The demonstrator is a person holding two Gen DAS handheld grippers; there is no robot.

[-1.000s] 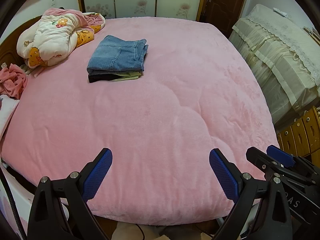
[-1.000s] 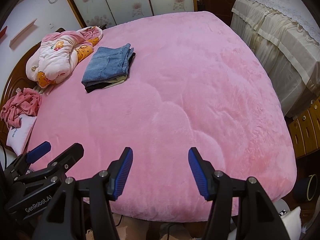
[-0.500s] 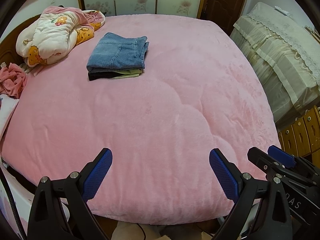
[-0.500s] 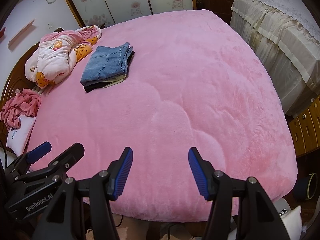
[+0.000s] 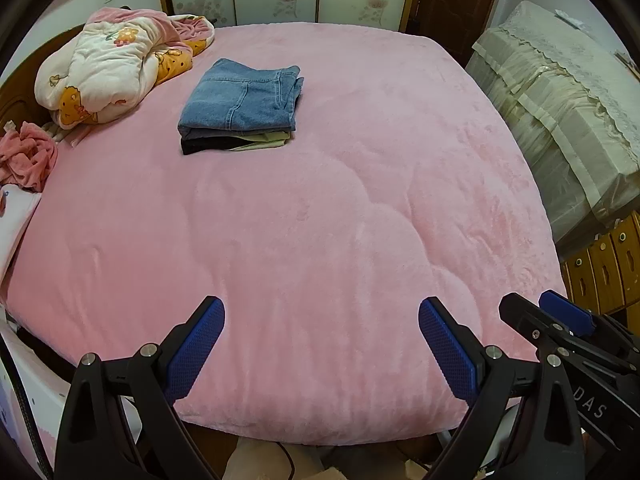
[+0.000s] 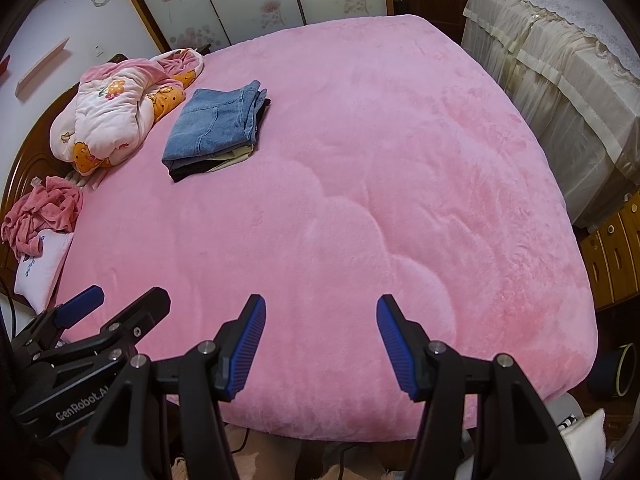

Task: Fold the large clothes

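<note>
Plainly, folded stack sits well clear of bedspread edges.

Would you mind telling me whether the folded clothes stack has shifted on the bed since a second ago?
No. The folded clothes stack lies in the same spot beside the quilted jacket on the pink bed.

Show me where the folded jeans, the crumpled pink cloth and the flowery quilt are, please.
folded jeans [image 5: 240, 100], left wrist view: on the top denim face of the stack.
crumpled pink cloth [image 6: 44, 212], right wrist view: on the middle of the heap.
flowery quilt [image 5: 108, 68], left wrist view: on its white padded front.
</note>
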